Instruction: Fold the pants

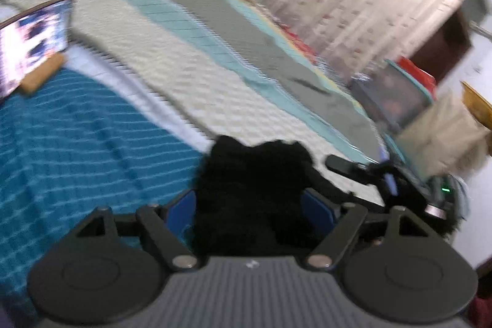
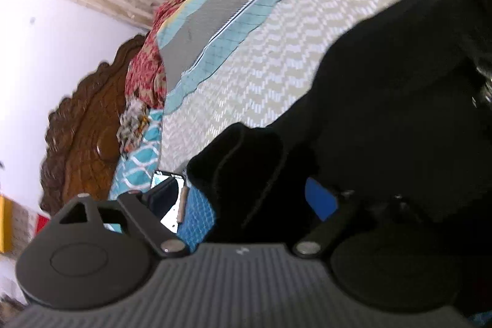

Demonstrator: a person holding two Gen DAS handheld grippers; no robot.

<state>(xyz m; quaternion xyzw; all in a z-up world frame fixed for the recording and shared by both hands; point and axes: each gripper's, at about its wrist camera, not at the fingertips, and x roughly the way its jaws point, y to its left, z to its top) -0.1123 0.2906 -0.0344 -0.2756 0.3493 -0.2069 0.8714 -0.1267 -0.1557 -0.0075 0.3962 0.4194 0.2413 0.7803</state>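
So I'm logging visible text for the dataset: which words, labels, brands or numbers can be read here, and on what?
None can be read.
Phone screen: lit, content too blurred.
Small white mark on the left gripper housing: too small to make out.
Black pants: no label visible.

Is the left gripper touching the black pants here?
Touching. In the left wrist view, the black pants bunch between the left gripper's blue pads, filling the space between them with no gap showing.
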